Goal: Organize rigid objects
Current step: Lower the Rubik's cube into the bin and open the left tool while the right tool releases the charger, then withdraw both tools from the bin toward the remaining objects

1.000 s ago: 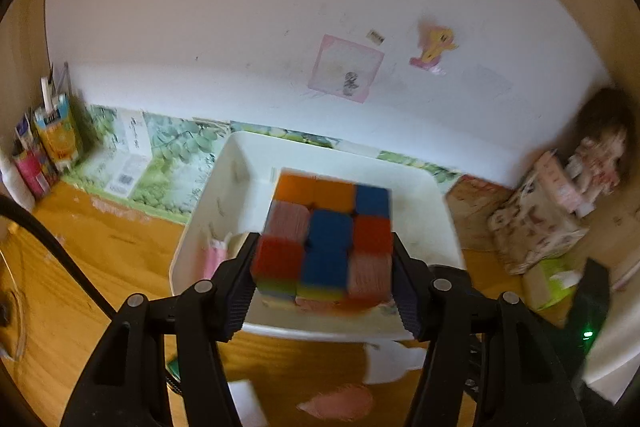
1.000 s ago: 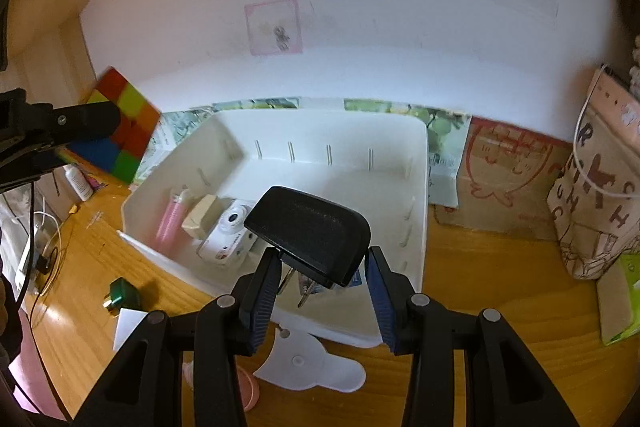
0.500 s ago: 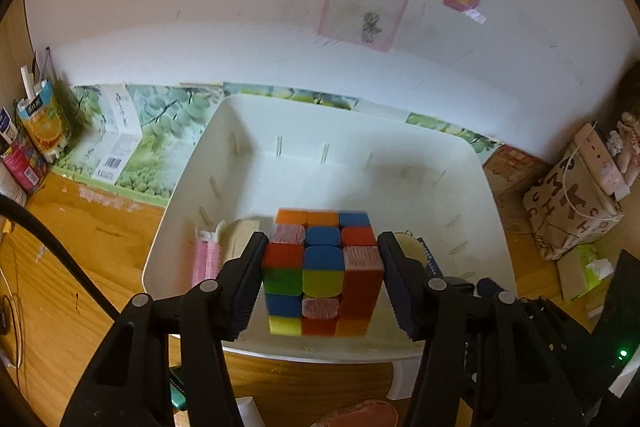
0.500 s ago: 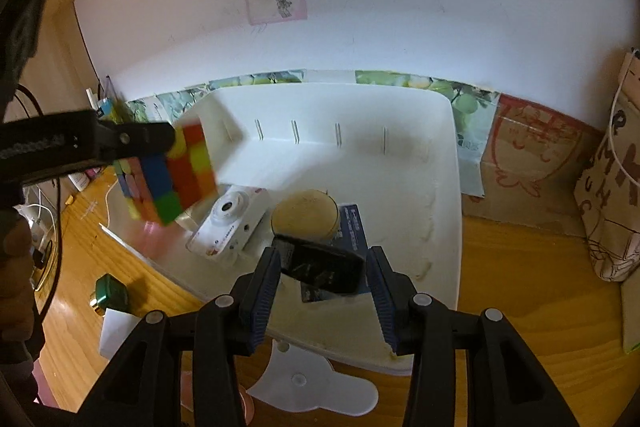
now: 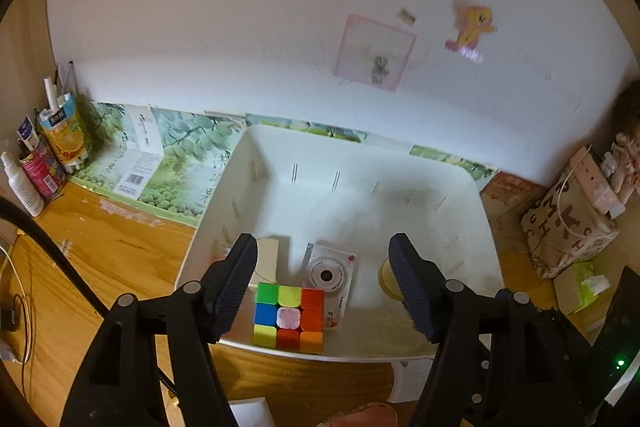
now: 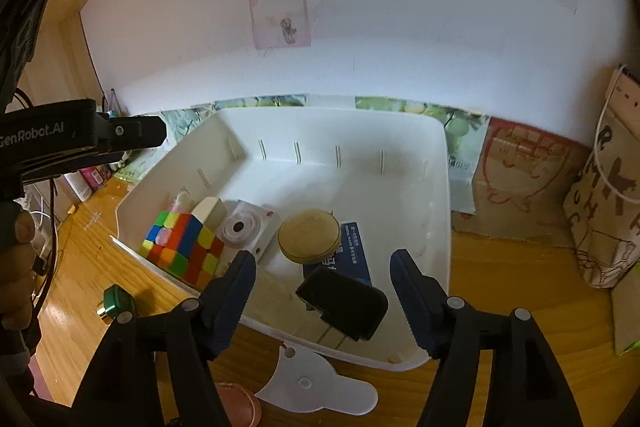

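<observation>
The white bin (image 5: 486, 227) stands on the wooden desk against the wall. A multicoloured puzzle cube (image 5: 289, 317) lies in its near left corner beside a white toy camera (image 5: 329, 271). Over the cube hangs my left gripper (image 5: 322, 251), its jaws opening and its pads clear of the cube. In the right wrist view a black plug adapter (image 6: 344, 301) rests in the bin's near side on a blue card (image 6: 354, 251), by a round tan disc (image 6: 310, 235). My right gripper (image 6: 323, 263) straddles the adapter without touching it, jaws opening.
On the desk before the bin lie a green plug (image 6: 116, 301), a white plastic piece (image 6: 316, 387) and a pink round thing (image 6: 236, 407). A patterned paper bag (image 6: 608, 207) stands at the right. A juice carton (image 5: 64, 131) and a spray bottle (image 5: 22, 187) crowd the far left.
The left gripper brought the cube down into the bin and let it go. The right gripper let the black adapter drop into the bin. Both jaws have spread apart.
</observation>
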`<state>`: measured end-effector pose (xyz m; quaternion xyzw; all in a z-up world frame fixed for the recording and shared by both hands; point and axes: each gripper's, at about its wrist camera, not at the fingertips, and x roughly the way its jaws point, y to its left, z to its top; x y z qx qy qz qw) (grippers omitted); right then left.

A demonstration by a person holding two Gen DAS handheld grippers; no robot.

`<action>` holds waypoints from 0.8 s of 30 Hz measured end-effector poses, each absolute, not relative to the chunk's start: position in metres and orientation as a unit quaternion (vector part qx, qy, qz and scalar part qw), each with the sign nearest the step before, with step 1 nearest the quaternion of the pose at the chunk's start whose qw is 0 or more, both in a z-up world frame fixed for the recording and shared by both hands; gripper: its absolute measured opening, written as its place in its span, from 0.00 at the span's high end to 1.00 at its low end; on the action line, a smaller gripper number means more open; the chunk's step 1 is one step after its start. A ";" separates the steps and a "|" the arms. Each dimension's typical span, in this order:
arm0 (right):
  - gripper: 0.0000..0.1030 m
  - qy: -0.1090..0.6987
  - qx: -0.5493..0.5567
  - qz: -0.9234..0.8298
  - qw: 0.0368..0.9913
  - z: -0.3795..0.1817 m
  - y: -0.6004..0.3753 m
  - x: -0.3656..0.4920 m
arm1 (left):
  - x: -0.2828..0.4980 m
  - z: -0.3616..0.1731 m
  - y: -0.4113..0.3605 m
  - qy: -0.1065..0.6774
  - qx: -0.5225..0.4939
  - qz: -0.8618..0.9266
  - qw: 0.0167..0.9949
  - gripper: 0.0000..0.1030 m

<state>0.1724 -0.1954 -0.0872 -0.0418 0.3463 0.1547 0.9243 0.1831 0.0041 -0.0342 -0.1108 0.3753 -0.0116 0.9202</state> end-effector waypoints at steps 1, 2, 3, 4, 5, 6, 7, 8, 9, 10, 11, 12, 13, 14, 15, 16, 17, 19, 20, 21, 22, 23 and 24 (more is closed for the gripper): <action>0.29 0.342 -0.043 0.154 0.926 -0.084 -0.195 0.170 | 0.179 -0.030 0.005 0.370 -0.111 -0.011 0.922 0.30; 0.28 0.337 -0.044 0.154 0.928 -0.081 -0.195 0.167 | 0.175 -0.026 0.005 0.363 -0.112 -0.010 0.925 0.30; 0.26 0.332 -0.045 0.154 0.929 -0.078 -0.195 0.164 | 0.171 -0.022 0.006 0.358 -0.112 -0.010 0.927 0.28; 0.25 0.328 -0.045 0.154 0.931 -0.075 -0.195 0.162 | 0.165 -0.017 0.007 0.350 -0.113 -0.009 0.930 0.27; 0.23 0.320 -0.045 0.154 0.934 -0.070 -0.195 0.157 | 0.161 -0.014 0.008 0.344 -0.113 -0.008 0.932 0.26; 0.22 0.316 -0.046 0.154 0.935 -0.067 -0.195 0.155 | 0.156 -0.010 0.009 0.338 -0.114 -0.006 0.934 0.25; 0.22 0.310 -0.046 0.154 0.937 -0.063 -0.195 0.151 | 0.150 -0.006 0.010 0.332 -0.116 -0.003 0.936 0.25; 0.22 0.304 -0.046 0.154 0.939 -0.060 -0.195 0.147 | 0.145 -0.003 0.012 0.327 -0.118 -0.001 0.938 0.25; 0.22 0.298 -0.046 0.154 0.941 -0.056 -0.196 0.143 | 0.141 -0.001 0.013 0.326 -0.118 0.002 0.938 0.25; 0.22 0.294 -0.047 0.154 0.942 -0.052 -0.196 0.139 | 0.135 0.002 0.015 0.322 -0.120 0.006 0.939 0.25; 0.22 0.291 -0.047 0.153 0.943 -0.050 -0.197 0.137 | 0.129 0.005 0.016 0.318 -0.122 0.010 0.940 0.25; 0.22 0.288 -0.047 0.151 0.945 -0.047 -0.197 0.133 | 0.123 0.006 0.017 0.315 -0.123 0.013 0.941 0.25; 0.22 0.285 -0.046 0.150 0.946 -0.045 -0.198 0.131 | 0.116 0.009 0.019 0.311 -0.124 0.018 0.942 0.25; 0.22 0.283 -0.042 0.148 0.947 -0.043 -0.200 0.127 | 0.110 0.010 0.021 0.307 -0.125 0.022 0.943 0.25; 0.22 0.283 -0.039 0.147 0.947 -0.042 -0.202 0.125 | 0.104 0.011 0.022 0.305 -0.124 0.026 0.944 0.25; 0.22 0.283 -0.034 0.145 0.947 -0.041 -0.204 0.123 | 0.097 0.012 0.023 0.303 -0.125 0.031 0.944 0.25; 0.22 0.284 -0.030 0.143 0.948 -0.040 -0.206 0.120 | 0.091 0.013 0.025 0.303 -0.125 0.035 0.944 0.25; 0.22 0.285 -0.022 0.142 0.948 -0.038 -0.210 0.116 | 0.078 0.014 0.028 0.306 -0.125 0.045 0.943 0.25; 0.22 0.286 -0.017 0.142 0.948 -0.037 -0.212 0.113 | 0.070 0.015 0.030 0.303 -0.126 0.050 0.943 0.25; 0.22 0.286 -0.015 0.142 0.947 -0.037 -0.214 0.111 | 0.063 0.015 0.031 0.301 -0.126 0.054 0.944 0.24; 0.22 0.287 -0.013 0.141 0.947 -0.036 -0.215 0.108 | 0.054 0.015 0.033 0.299 -0.126 0.061 0.944 0.24; 0.22 0.288 -0.011 0.141 0.947 -0.036 -0.217 0.106 | 0.048 0.015 0.035 0.298 -0.127 0.066 0.944 0.24; 0.22 0.289 -0.010 0.141 0.947 -0.036 -0.218 0.105 | 0.042 0.014 0.037 0.297 -0.128 0.071 0.944 0.24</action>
